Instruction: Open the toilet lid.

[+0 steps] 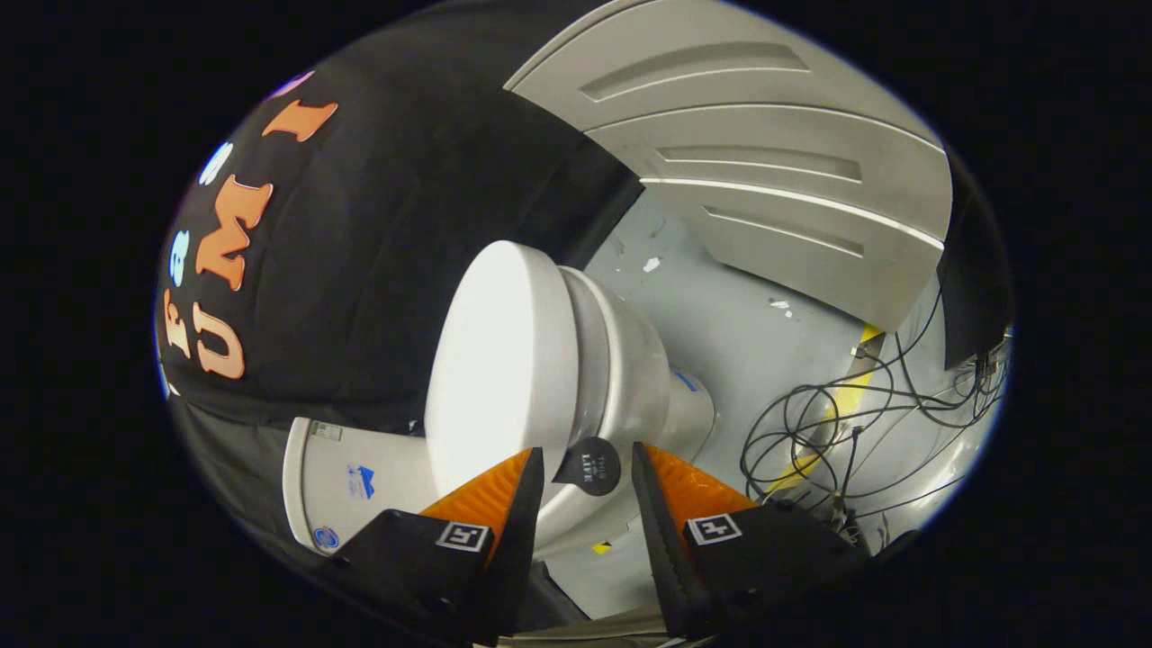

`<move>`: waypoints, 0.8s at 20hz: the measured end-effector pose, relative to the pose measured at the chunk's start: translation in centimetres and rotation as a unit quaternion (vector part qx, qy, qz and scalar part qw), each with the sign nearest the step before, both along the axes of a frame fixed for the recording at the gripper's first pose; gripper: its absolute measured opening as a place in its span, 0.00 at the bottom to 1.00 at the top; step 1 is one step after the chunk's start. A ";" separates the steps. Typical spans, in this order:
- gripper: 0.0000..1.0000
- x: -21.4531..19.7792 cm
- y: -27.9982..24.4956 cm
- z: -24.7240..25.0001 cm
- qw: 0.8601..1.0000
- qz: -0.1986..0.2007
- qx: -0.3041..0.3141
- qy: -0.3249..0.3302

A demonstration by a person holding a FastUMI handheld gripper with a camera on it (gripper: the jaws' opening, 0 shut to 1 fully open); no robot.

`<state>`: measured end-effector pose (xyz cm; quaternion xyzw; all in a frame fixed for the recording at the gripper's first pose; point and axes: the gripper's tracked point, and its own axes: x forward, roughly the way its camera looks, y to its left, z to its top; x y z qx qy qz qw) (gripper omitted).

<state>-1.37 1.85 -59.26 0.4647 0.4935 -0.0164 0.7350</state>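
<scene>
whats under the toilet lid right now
The lid lies shut over the seat and bowl, so the bowl's inside is covered. A round black lift tab sticks out between the open tool fingers.

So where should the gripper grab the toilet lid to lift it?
Grab the round black tab sticking out from the edge of the toilet lid. It pokes out past the smooth lid, so it's likely the easiest thing to pinch. Come straight on: the gripper is open, with the tab between its jaws.
</scene>
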 end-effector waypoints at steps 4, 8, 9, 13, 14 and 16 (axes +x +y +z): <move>0.72 -0.1 2.4 -2.3 0.999 -0.004 0.039 0.021; 0.49 0.6 3.5 -3.0 0.998 -0.009 0.066 0.022; 0.42 0.5 3.6 -2.9 0.997 -0.011 0.069 0.021; 0.34 0.4 3.5 -3.0 0.994 -0.023 0.106 0.025; 0.34 0.6 3.4 -3.1 0.994 -0.027 0.105 0.023; 0.34 0.7 3.2 -2.8 0.995 -0.026 0.099 0.009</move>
